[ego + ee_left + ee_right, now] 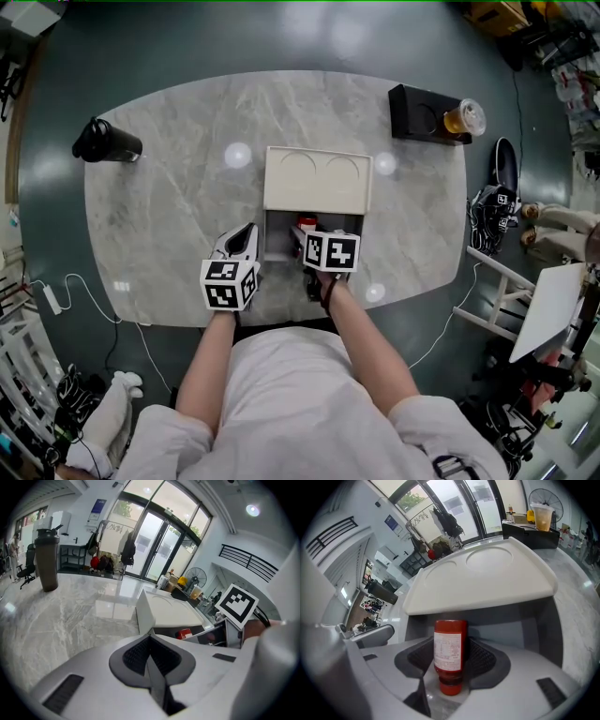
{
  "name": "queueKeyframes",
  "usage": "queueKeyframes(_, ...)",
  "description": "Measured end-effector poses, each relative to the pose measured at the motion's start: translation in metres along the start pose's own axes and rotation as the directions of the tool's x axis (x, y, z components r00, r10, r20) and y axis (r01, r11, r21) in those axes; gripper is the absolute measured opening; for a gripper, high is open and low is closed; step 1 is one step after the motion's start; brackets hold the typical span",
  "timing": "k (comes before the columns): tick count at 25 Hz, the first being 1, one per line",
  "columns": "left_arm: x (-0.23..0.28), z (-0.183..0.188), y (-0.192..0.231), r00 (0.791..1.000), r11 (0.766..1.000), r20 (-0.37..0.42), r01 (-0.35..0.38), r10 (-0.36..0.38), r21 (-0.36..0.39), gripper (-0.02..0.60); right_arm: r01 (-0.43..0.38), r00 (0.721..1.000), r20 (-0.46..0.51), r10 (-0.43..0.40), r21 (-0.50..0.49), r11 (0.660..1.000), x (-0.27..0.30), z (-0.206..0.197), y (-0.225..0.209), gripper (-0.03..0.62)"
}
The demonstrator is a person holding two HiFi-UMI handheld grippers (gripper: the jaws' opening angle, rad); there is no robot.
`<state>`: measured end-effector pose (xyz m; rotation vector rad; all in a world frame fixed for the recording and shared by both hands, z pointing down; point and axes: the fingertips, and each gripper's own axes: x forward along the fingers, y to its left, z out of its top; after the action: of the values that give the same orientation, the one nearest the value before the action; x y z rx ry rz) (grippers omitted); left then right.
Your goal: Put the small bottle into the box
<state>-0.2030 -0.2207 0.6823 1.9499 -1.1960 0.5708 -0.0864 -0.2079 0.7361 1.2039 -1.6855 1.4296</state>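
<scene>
A small red bottle (450,651) with a white label stands cap down between the pads of my right gripper (451,641), which is shut on it. The head view shows this gripper (307,232) and the bottle (307,223) inside the open white box (274,236), under its raised lid (317,178). My left gripper (246,234) rests just outside the box's left wall, shut with nothing in it. From the left gripper view, its tips (150,639) meet, and the box (146,613) and the bottle (184,633) lie ahead to the right.
A black shaker bottle (108,142) stands at the marble table's (169,216) far left. At the far right sits a black case (422,112) with a cup of amber drink (465,117). A white stand (548,309) and shoes are on the floor to the right.
</scene>
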Motion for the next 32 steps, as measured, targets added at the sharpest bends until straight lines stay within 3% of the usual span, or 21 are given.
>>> queueKeyframes(10, -0.003, -0.002, -0.003, 1.0, 1.0, 0.001, 0.004, -0.004, 0.001, 0.021, 0.018, 1.0, -0.01, -0.018, -0.009, 1.0, 0.001, -0.002, 0.0, 0.232)
queueKeyframes(18, -0.008, -0.003, -0.005, 1.0, 1.0, 0.014, 0.009, -0.009, 0.005, 0.021, -0.019, 1.0, 0.014, 0.019, -0.014, 1.0, -0.003, -0.002, 0.008, 0.235)
queueKeyframes(25, -0.02, 0.004, -0.018, 0.998, 0.999, 0.042, 0.036, -0.037, 0.028, 0.021, -0.063, 0.989, 0.128, 0.071, -0.064, 0.996, -0.031, 0.01, 0.026, 0.235)
queueKeyframes(26, -0.023, 0.007, -0.021, 0.998, 0.998, 0.05, 0.044, -0.046, 0.034, 0.021, -0.064, 0.985, 0.154, 0.078, -0.091, 0.994, -0.039, 0.013, 0.031, 0.227)
queueKeyframes(28, -0.028, 0.014, -0.03, 0.995, 0.996, 0.068, 0.065, -0.068, 0.053, 0.021, -0.043, 0.977, 0.201, 0.072, -0.145, 0.989, -0.055, 0.016, 0.035, 0.098)
queueKeyframes(29, -0.031, 0.018, -0.035, 0.994, 0.995, 0.077, 0.076, -0.081, 0.064, 0.021, -0.032, 0.972, 0.223, 0.068, -0.163, 0.986, -0.062, 0.016, 0.037, 0.07)
queueKeyframes(32, -0.039, 0.025, -0.05, 0.988, 0.989, 0.098, 0.11, -0.12, 0.097, 0.021, -0.018, 0.952, 0.297, 0.075, -0.188, 0.982, -0.083, 0.014, 0.042, 0.045)
